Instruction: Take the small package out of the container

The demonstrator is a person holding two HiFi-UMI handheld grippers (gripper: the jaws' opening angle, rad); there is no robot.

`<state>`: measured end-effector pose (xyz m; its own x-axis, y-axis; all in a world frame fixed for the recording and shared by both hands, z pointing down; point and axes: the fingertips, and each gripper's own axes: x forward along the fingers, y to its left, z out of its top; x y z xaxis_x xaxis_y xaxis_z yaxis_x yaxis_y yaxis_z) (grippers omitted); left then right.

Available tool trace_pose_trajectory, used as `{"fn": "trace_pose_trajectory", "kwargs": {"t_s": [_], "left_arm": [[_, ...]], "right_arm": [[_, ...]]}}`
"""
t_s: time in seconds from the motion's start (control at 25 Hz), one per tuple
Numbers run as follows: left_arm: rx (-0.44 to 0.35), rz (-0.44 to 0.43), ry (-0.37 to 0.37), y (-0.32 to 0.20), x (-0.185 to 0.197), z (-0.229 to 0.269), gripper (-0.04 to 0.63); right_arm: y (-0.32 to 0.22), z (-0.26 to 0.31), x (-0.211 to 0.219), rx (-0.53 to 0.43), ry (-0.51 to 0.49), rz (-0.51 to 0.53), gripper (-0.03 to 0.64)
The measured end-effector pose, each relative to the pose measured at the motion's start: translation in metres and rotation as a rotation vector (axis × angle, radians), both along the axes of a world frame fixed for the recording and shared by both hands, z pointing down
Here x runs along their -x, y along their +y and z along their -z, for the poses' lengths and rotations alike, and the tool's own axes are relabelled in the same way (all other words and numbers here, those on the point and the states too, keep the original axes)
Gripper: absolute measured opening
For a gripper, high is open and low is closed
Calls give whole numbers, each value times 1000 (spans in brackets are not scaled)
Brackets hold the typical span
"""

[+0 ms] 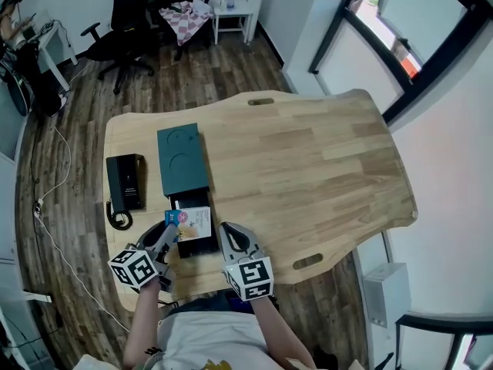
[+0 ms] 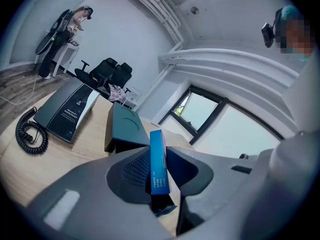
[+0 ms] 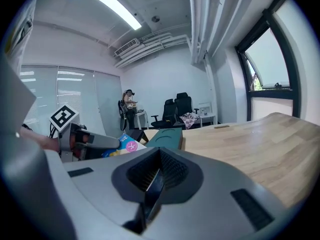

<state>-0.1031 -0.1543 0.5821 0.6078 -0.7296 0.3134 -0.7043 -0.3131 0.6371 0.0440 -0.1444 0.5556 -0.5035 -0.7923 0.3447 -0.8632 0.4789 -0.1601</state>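
- Pale wood fills our view: a broad table [image 1: 308,160] on a dark plank floor [image 1: 77,206], with black office chairs [image 1: 127,21] off at the back of the room.
- On the table's left side we spot a black telephone [image 1: 125,182] with its coiled cord, and just beside it a flat teal box [image 1: 182,160].
- At the teal box's near end, touching it, sits the black container [image 1: 196,243], close to the table's front edge.
- And we have the small package [image 1: 189,220], white and blue with a pink spot, over the far part of the container, between the teal box and the two grippers.
- From the left comes the left gripper [image 1: 171,233], clamped on that package at its left edge.
- In the left gripper view the package stands on edge between the two pads, its narrow blue side facing us, both pads pressing on it.
- From the head view we cannot tell whether the package has cleared the container's rim or rests on it.
- Over to the right gripper [image 1: 226,231]: it sits just beside the container's right side, near the package but apart from it.
- Its jaws are drawn together, and the right gripper view shows the pads meeting, with the package and the left gripper off to the left beyond them.
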Motion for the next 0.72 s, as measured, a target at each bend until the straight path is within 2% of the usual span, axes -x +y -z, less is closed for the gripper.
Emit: {"fn": "trace_pose_trajectory", "kwargs": {"t_s": [0.24,0.52,0.72], "left_arm": [[-73,-5,-20,2,-3,29,100],[-113,11,55,7,1,57,100],[-135,23,74,11,7,70,100]], "right_arm": [[1,20,-10,-51,-14,-27,6],[2,32,-6,-94,21,-17,6],[2,42,-2,-117,26,-14,6]]}}
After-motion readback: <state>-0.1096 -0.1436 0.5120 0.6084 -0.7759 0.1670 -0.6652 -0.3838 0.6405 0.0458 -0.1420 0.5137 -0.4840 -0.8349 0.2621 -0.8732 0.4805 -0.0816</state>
